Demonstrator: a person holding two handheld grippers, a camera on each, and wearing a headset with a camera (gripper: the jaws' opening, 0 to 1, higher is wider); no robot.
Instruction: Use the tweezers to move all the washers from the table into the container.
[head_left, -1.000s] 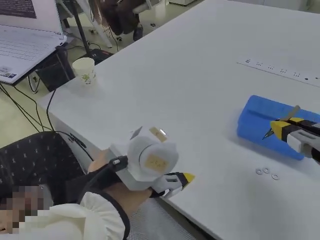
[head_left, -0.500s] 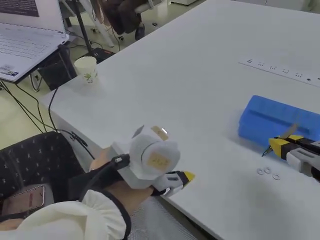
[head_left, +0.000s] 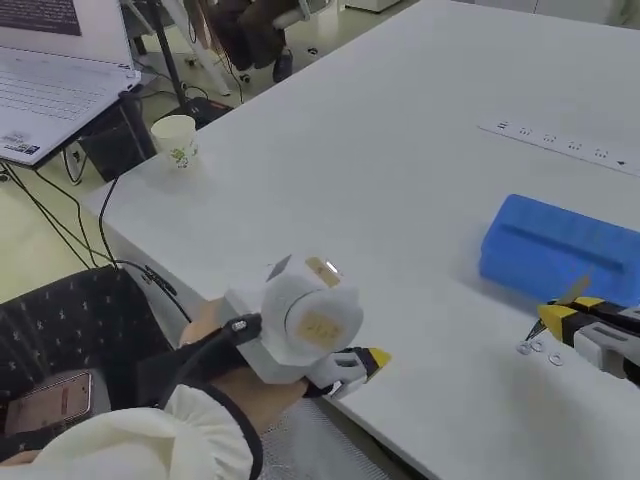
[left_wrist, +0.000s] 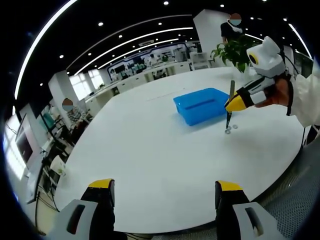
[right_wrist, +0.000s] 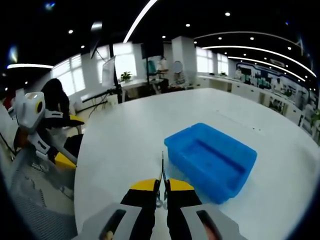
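Note:
Three small metal washers (head_left: 537, 349) lie close together on the white table (head_left: 380, 180), just in front of the blue container (head_left: 560, 250). My right gripper (head_left: 551, 319) is shut on the tweezers (head_left: 575, 293), whose tips point down right beside the washers. In the right gripper view the tweezers (right_wrist: 162, 170) stick out between the closed yellow jaws of my right gripper (right_wrist: 162, 186), with the blue container (right_wrist: 212, 160) beyond. My left gripper (head_left: 372, 357) rests at the table's near edge, open and empty. In the left gripper view, the tweezers (left_wrist: 231, 102) reach down to the washers (left_wrist: 228, 129).
A paper cup (head_left: 175, 140) stands near the table's left corner. A power strip (head_left: 560, 145) lies at the far right. A laptop (head_left: 50, 70) and cables (head_left: 60, 210) sit off the table to the left. A phone (head_left: 55, 400) lies on the person's lap.
My right gripper has carried the tweezers from above the blue container down and toward me, to the washers on the table. The left gripper has stayed put.

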